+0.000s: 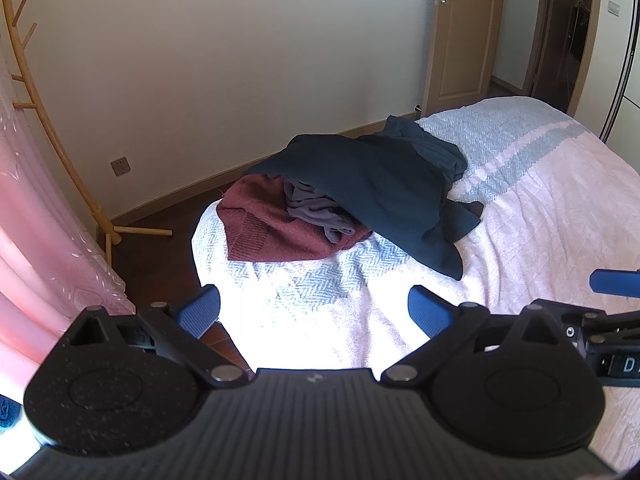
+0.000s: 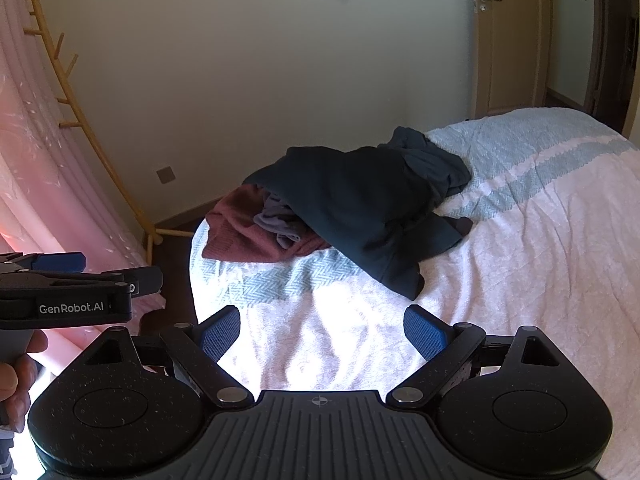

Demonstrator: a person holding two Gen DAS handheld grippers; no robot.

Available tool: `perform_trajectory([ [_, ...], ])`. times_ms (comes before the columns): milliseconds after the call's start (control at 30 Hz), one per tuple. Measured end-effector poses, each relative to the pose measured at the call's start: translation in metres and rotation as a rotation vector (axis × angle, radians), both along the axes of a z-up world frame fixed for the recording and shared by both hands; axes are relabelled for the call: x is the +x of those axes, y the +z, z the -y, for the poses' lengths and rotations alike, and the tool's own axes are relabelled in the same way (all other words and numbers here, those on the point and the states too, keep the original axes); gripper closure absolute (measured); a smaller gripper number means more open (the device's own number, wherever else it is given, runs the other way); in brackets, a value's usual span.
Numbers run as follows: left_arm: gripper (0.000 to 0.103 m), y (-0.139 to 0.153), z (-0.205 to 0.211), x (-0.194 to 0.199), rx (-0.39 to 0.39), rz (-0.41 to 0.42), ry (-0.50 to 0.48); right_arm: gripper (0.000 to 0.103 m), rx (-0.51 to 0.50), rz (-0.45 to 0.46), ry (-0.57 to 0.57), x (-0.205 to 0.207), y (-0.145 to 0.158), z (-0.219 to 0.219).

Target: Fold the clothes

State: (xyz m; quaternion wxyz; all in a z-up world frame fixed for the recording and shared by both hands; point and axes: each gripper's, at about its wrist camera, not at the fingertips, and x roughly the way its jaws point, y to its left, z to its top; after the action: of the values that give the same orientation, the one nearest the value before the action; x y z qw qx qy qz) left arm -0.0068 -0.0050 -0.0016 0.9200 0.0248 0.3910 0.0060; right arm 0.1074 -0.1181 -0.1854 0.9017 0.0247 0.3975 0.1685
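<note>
Both tools are held above the near end of the bed point(image 1: 540, 208), their blue-padded fingers spread wide with nothing between them: the left tool point(image 1: 314, 308) and, beside it, the right tool point(image 2: 322, 330). The clothes lie in a heap well ahead of them, near the bed's far left corner. A dark teal garment point(image 2: 360, 208) is draped on top, covering part of a maroon knitted sweater point(image 2: 236, 236) and a crumpled grey-purple garment point(image 2: 280, 224). A hand point(image 2: 16, 376) grips the left tool's handle.
</note>
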Motion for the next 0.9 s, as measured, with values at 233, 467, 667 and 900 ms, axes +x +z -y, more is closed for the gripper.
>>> perform_trajectory([
  [233, 0.004, 0.000, -0.002, -0.007, 0.002, 0.000, 0.009, 0.012, 0.000, -0.002, 0.010, 0.000, 0.000, 0.000],
  [467, 0.004, -0.004, 0.003, -0.010, 0.003, -0.008, 0.014, 0.012, -0.006, -0.007, 0.017, -0.002, -0.003, 0.005],
  [667, 0.004, -0.006, 0.006, -0.015, 0.013, -0.016, 0.021, 0.012, 0.002, -0.015, 0.016, -0.002, -0.007, 0.011],
  [900, 0.004, -0.009, 0.003, -0.022, 0.022, -0.023, 0.034, 0.012, 0.016, -0.025, 0.030, -0.002, -0.013, 0.012],
])
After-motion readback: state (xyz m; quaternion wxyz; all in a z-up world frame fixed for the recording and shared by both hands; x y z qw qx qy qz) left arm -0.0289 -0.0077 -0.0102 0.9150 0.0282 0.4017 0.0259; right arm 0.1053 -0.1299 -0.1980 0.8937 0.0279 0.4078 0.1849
